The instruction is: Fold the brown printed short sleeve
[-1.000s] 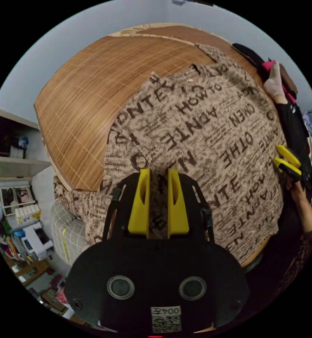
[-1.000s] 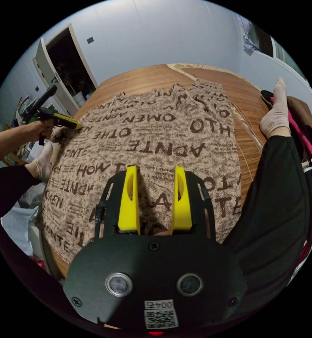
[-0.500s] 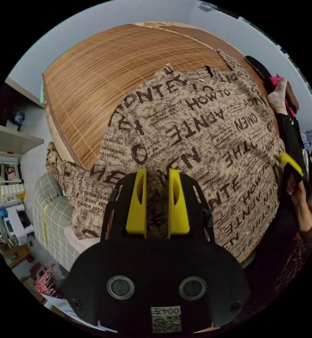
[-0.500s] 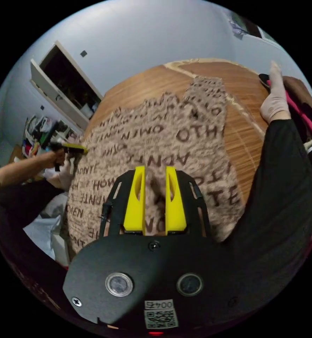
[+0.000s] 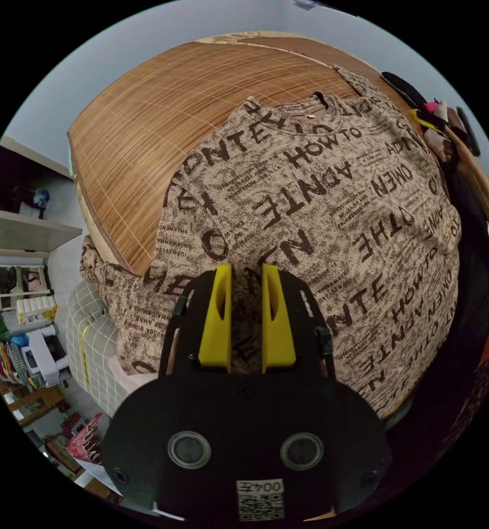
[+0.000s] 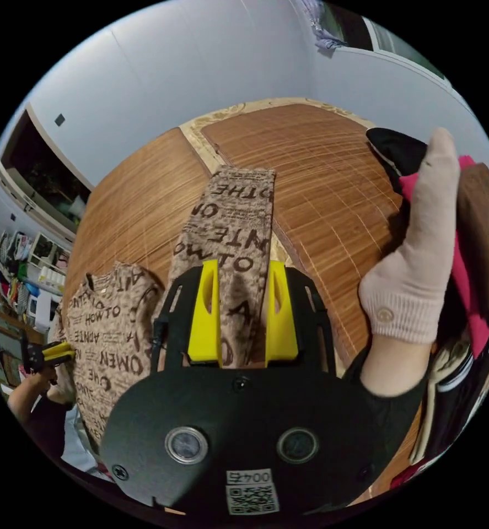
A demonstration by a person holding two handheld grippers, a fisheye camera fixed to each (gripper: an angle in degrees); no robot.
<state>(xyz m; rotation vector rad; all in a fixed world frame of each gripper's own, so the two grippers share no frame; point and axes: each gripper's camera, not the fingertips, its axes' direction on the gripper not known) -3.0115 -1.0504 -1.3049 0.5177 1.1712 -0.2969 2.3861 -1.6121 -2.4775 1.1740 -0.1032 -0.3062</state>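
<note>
The brown printed short-sleeve shirt (image 5: 321, 209) lies spread, print up, on a bamboo mat (image 5: 161, 110). My left gripper (image 5: 247, 314) is shut on the shirt's near edge, with a ridge of fabric pinched between its jaws. One sleeve (image 5: 112, 297) hangs over the mat's edge beside it. In the right gripper view my right gripper (image 6: 243, 314) hovers over the other sleeve (image 6: 236, 220), which lies flat and straight on the mat (image 6: 321, 165). Its jaws stand apart, with unpinched lettering showing between them. The shirt's body (image 6: 106, 341) lies to the left, where a hand holds the left gripper (image 6: 54, 350).
A person's socked foot (image 6: 415, 264) rests on the mat right of the right gripper, beside a pile of pink and dark clothes (image 6: 465, 264). A forearm (image 5: 476, 182) runs along the shirt's far side. Beyond the mat's edge are a checked cushion (image 5: 98, 352) and cluttered shelves (image 5: 23, 319).
My right gripper has let go of the shirt's hem and swung over to the far sleeve, its jaws now wider. The left gripper keeps its hold; the shirt lies flatter.
</note>
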